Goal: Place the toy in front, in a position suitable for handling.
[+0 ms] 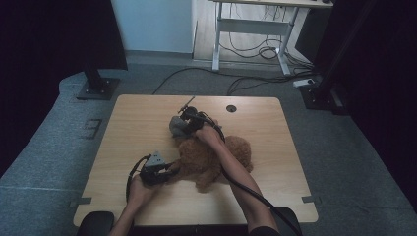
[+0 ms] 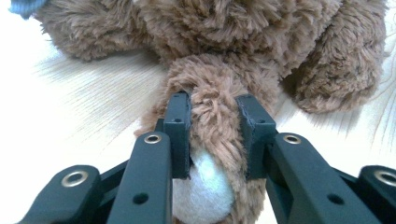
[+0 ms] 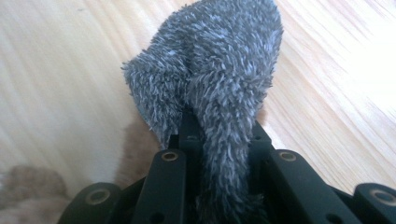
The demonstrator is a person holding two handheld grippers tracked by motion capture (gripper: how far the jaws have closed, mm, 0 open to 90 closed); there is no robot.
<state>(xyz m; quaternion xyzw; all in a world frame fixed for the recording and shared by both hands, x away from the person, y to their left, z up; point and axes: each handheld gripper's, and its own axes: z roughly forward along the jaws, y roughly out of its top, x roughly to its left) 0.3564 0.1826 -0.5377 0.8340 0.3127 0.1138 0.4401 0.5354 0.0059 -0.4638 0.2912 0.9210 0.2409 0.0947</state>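
A light wooden table point(image 1: 137, 123) filled the middle of the high view, with a person's forearms reaching in from its near edge. A brown plush toy point(image 1: 206, 160) lay slightly toward the near edge from the table's centre. The left gripper point(image 1: 169, 171) sat at the toy's left side, nearer the near edge; the right gripper point(image 1: 183, 124) was just beyond the toy, toward the far edge, beside a small grey plush piece point(image 1: 175, 127).

The left gripper view gave what the high view could not: the jaws pinched a brown furry limb point(image 2: 212, 107) of the toy, white at its tip, low over the wood.

The right gripper view showed its jaws pinching the grey plush piece point(image 3: 210, 79), which stood up between them over the wood, with brown fur at the lower left.
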